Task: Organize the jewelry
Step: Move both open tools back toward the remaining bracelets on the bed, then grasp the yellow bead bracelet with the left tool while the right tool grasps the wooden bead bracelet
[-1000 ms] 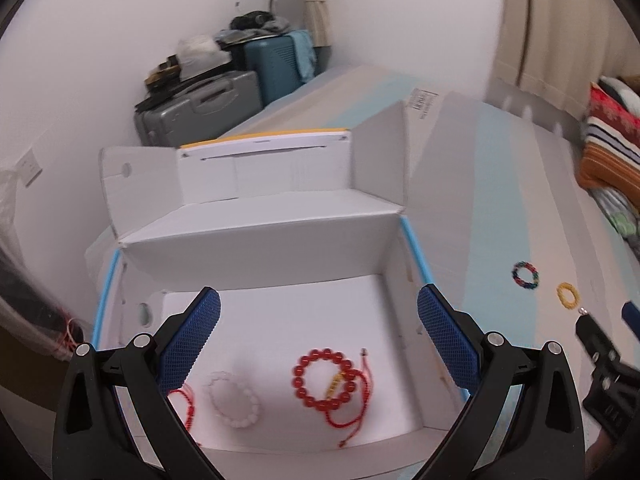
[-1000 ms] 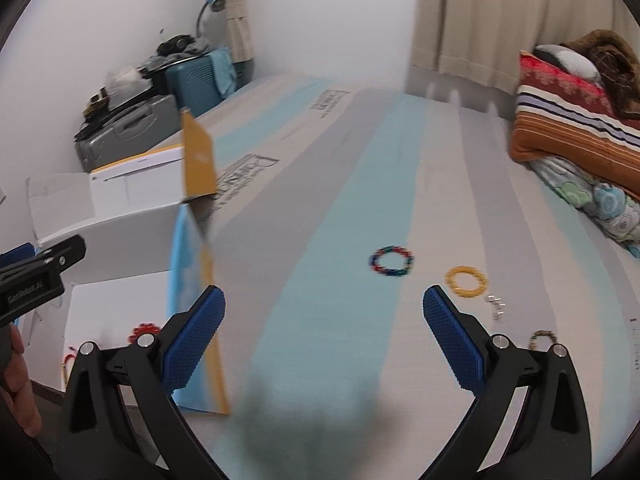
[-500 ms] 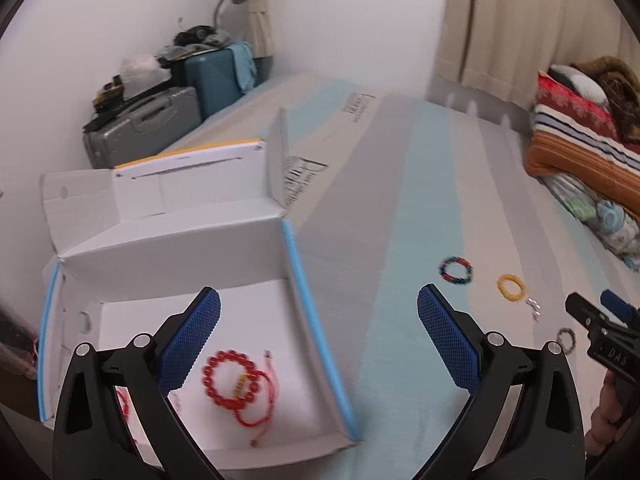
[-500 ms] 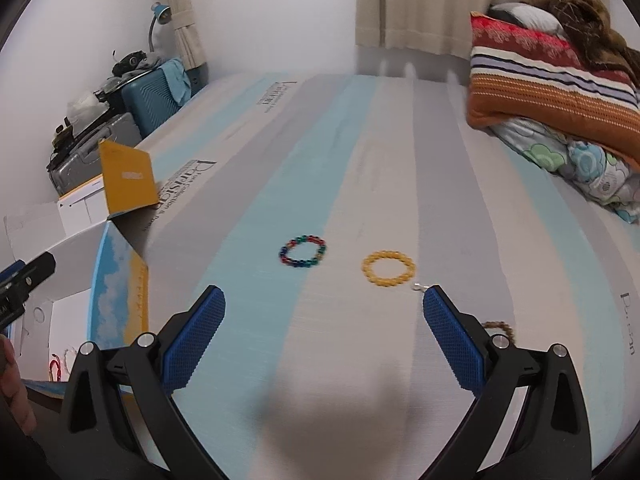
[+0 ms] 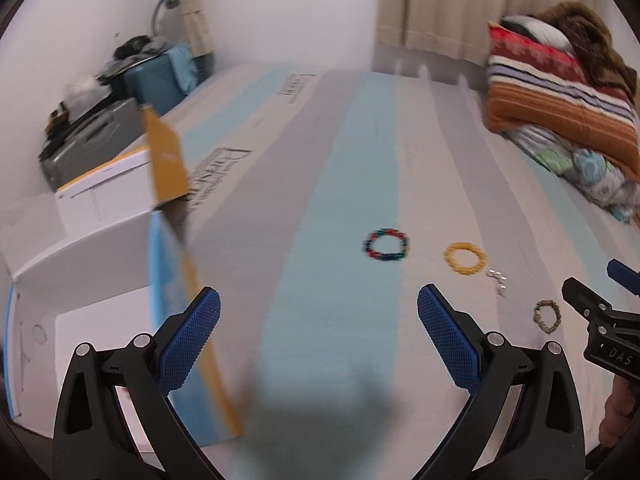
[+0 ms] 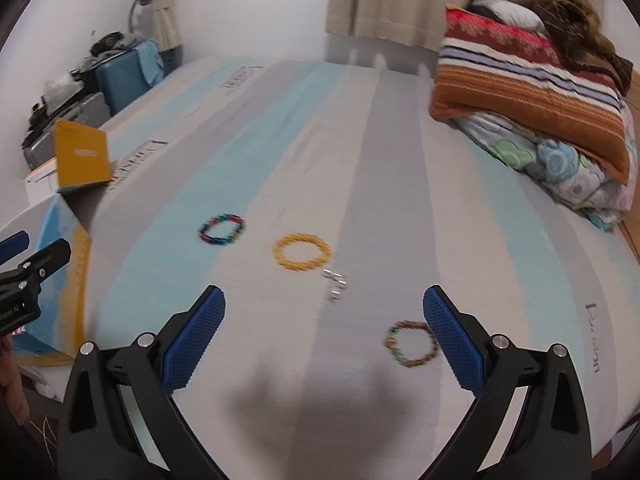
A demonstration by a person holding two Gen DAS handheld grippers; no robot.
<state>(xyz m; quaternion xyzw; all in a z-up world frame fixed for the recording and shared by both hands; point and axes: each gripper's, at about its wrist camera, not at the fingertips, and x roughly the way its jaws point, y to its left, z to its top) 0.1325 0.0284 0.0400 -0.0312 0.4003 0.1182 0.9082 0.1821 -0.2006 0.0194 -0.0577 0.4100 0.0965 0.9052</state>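
Note:
Several bracelets lie on the striped mattress: a multicolour one (image 6: 222, 229) (image 5: 386, 244), a yellow one (image 6: 302, 252) (image 5: 465, 258), a small silver piece (image 6: 335, 281) (image 5: 497, 279) and a brown-green one (image 6: 412, 343) (image 5: 547, 316). My left gripper (image 5: 318, 336) is open and empty, over the mattress beside the white open box (image 5: 80, 248). My right gripper (image 6: 324, 334) is open and empty, with the brown-green bracelet just inside its right finger (image 6: 454, 340). It also shows at the right edge of the left wrist view (image 5: 600, 320).
The box stands at the mattress's left edge, its orange flap (image 5: 166, 164) upright. Folded blankets (image 6: 532, 84) are stacked at the far right. Suitcases (image 6: 120, 72) stand by the wall at the back left. Curtains hang behind.
Both grippers have swung right, away from the box and towards the loose bracelets. The box interior with the red and white bracelets has left the left wrist view.

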